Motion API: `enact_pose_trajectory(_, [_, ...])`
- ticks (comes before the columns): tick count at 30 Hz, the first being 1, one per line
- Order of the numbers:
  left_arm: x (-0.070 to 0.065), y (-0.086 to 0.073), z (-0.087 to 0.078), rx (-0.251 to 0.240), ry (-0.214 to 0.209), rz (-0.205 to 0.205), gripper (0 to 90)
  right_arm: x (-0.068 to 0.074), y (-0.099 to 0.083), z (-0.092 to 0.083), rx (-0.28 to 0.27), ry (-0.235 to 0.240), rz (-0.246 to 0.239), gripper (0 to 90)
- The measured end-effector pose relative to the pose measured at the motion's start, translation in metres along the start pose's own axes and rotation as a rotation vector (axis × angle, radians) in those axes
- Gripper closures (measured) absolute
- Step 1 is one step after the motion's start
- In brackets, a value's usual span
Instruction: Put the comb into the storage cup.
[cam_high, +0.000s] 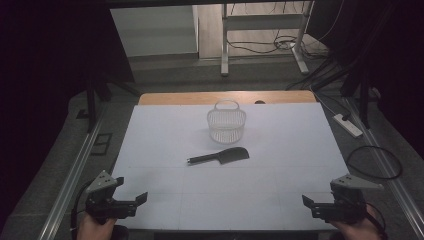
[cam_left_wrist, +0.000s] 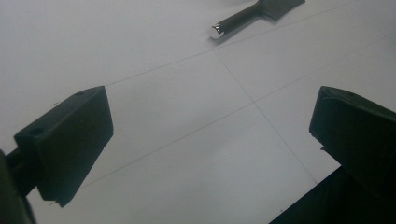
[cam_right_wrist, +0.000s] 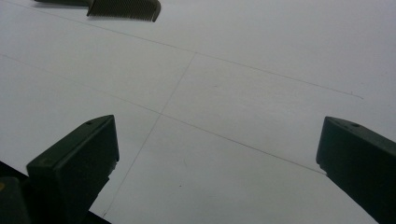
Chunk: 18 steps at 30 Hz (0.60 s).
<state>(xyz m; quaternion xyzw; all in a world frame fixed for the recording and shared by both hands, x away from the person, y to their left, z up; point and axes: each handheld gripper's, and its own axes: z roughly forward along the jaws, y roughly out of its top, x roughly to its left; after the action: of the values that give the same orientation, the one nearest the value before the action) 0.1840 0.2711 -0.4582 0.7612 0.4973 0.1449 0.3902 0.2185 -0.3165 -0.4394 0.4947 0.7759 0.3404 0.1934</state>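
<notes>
A dark comb (cam_high: 220, 156) lies mid-table on the white sheet (cam_high: 150, 150), just in front of what looks like a clear ribbed basket (cam_high: 226, 122) (lighting is dim), while the left gripper (cam_high: 131, 199) and right gripper (cam_high: 311, 205) rest at the near corners, jaws wide apart and empty.

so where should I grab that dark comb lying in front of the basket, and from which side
Probably by the handle. The comb lies flat on the white table, its narrow handle pointing toward the left tongs, its wide toothed head toward the right. Coming down from above across the handle with the left tongs, which are open, looks easiest. The basket stands apart behind it.
</notes>
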Motion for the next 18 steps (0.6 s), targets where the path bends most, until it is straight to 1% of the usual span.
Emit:
enact_pose_trajectory(6, [0.0015,-0.0011,-0.0011,-0.002,-0.007,-0.012,0.2,0.0011,0.0009,0.0010,0.001,0.005,-0.013,0.0])
enact_pose_trajectory(18, [0.0041,-0.0009,-0.0005,0.006,-0.021,-0.029,0.2,0.0015,0.0014,0.0019,0.007,0.006,-0.018,0.0])
